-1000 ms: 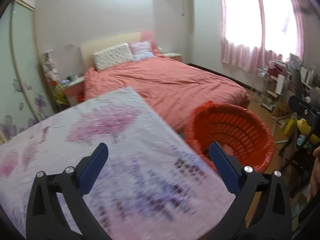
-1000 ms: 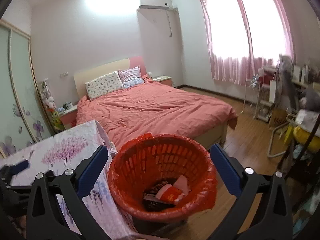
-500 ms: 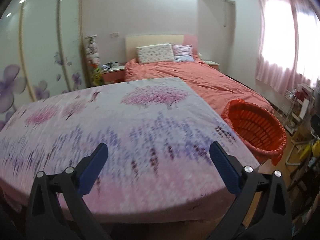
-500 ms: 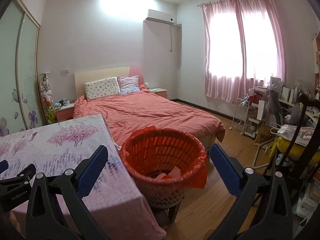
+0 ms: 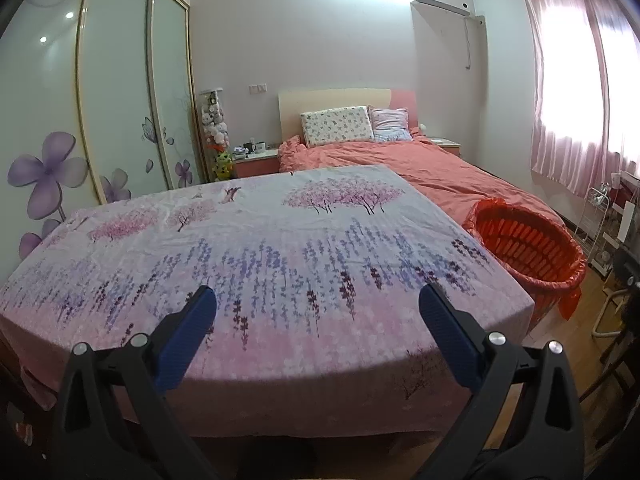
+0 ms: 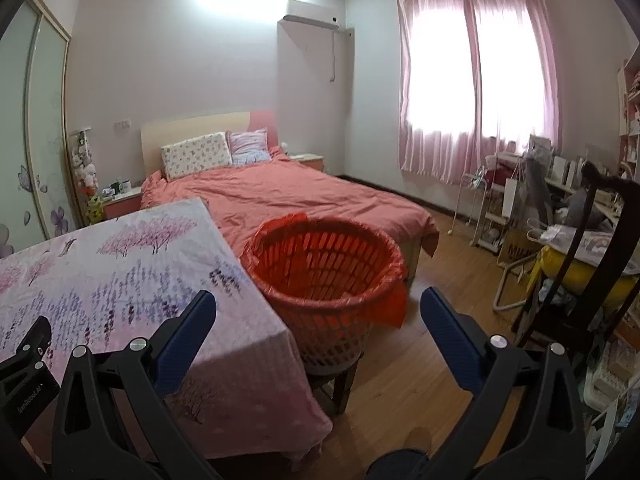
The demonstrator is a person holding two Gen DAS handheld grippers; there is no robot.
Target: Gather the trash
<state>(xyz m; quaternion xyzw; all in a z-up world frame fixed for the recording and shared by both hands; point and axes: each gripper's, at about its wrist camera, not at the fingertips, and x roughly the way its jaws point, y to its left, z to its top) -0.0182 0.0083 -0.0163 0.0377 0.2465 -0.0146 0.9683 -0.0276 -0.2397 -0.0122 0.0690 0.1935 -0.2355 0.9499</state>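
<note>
Left gripper (image 5: 318,312) empty, spread above tablecloth (image 5: 256,240), right gripper (image 6: 319,308) likewise, facing basket (image 6: 324,264) on stool (image 6: 340,384)

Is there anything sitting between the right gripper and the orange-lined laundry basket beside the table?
Nothing visible. The right gripper is open and empty, and the orange-lined plastic basket sits ahead of it on a small stool, its mouth uncovered. The floral-clothed table lies to the left, beside the basket, not across the path.

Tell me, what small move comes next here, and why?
Probably ease both back and stop: the left hand-held gripper and right hand-held gripper are open and hold nothing, the floral tablecloth shows no trash, and the red-lined basket stands beside it.
</note>
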